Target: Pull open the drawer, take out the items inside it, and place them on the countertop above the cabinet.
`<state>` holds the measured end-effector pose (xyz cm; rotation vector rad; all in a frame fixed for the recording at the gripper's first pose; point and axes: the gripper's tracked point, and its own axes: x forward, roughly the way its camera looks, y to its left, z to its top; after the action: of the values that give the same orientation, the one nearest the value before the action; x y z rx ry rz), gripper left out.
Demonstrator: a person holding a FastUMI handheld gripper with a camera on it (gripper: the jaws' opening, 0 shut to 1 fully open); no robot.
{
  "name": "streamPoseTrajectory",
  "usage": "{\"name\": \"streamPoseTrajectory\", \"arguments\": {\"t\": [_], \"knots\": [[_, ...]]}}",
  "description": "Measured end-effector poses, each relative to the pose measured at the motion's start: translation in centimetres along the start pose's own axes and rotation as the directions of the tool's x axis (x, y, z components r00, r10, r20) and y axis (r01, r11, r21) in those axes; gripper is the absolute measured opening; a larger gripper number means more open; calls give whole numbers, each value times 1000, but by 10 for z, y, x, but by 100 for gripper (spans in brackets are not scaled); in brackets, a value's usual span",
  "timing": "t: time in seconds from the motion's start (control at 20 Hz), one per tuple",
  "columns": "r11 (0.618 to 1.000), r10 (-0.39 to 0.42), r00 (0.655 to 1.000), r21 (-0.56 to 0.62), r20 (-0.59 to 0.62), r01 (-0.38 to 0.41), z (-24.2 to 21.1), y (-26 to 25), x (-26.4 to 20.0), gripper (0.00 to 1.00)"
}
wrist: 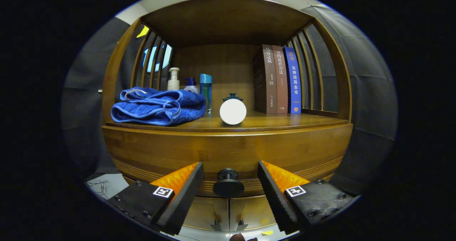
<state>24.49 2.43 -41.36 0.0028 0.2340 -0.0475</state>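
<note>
We see the gripper (230, 187) facing the front of a wooden cabinet (117, 77). Its two fingers stand wide apart, and the dark round knob (228, 184) of the drawer (228, 150) sits between them, roughly centred in the gap. Neither finger touches the knob; we see clear space on both sides of it. The drawer front looks flush with the cabinet, so we note it as closed, and whatever is inside it is hidden from us.

Above the drawer front lies the countertop (270, 121), a wooden shelf with slatted sides and a roof over it. On its left part rests a folded blue towel (158, 106). Behind the towel we see a white pump bottle (174, 79), a smaller bottle with a dark blue cap (191, 85), and a tall blue bottle (206, 91) standing upright just beside the towel's right end. Near the middle of the countertop a white round object (233, 111) faces us, and just behind it stands a small dark lidded pot (232, 97), mostly covered by the white object. On the right stand three books (279, 79) upright together, two brown and one blue, near the right slats.

Below the drawer we see two lower cabinet doors (228, 209) meeting at a centre seam. A little yellow tag (267, 232) lies at the bottom, beneath the fingers.
</note>
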Motion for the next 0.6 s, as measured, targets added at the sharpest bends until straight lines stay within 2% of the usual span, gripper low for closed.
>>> {"name": "streamPoseTrajectory", "arguments": {"t": [0.25,0.6], "knots": [[1000,-7,1000,-22,27,7,53,-11,-44,99],[997,79,993,-23,83,-77,148,7,-134,98]]}}
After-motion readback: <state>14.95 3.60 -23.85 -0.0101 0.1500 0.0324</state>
